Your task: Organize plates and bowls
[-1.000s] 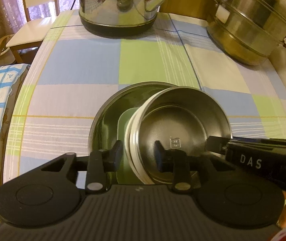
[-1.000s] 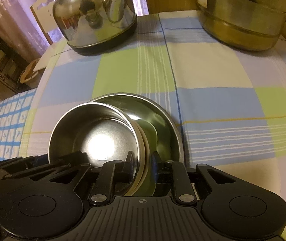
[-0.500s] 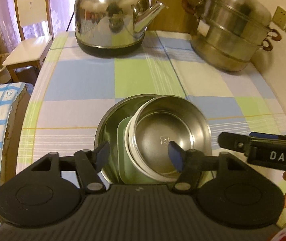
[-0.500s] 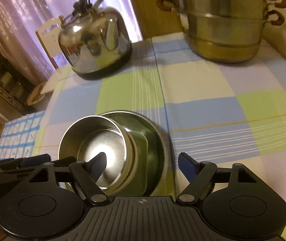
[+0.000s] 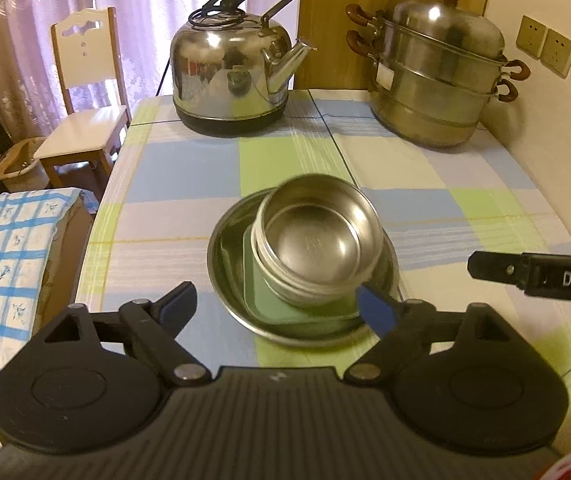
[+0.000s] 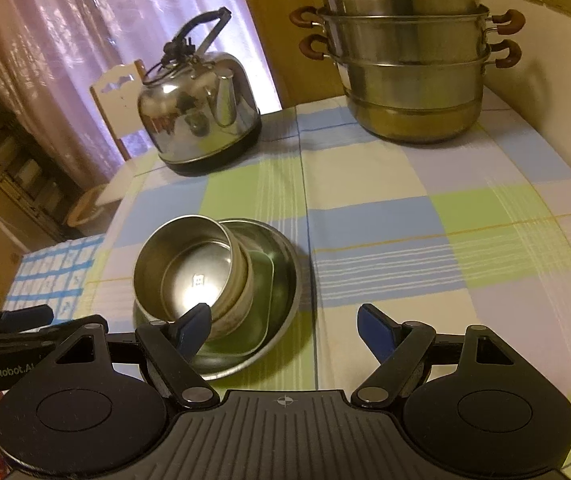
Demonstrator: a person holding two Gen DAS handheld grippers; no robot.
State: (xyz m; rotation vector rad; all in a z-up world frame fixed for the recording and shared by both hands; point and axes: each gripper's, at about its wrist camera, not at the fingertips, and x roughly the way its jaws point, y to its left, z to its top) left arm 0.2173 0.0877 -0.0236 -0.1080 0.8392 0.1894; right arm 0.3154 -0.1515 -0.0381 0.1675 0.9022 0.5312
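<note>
You are holding both the left tongs [image 5: 275, 306] and the right tongs [image 6: 283, 326] released, their jaws having just been opening, with nothing gripped between them. The steel bowls [image 5: 317, 242] are sitting nested and tilted on a green plate [image 5: 285, 308] inside the wide steel dish [image 5: 225, 256] on the checked surface [image 5: 465, 208], so the dishes are occupying one spot.

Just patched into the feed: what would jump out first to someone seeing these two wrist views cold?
The stack near the table's front edge: nested steel bowls leaning in a green square dish, all inside a wide steel plate. Both tools, the left hand-held gripper and the right hand-held gripper, stand open and empty in front of it, their jaws having just been opening. At the far end sit a shiny kettle on the left and a tiered steamer pot on the right.
</note>
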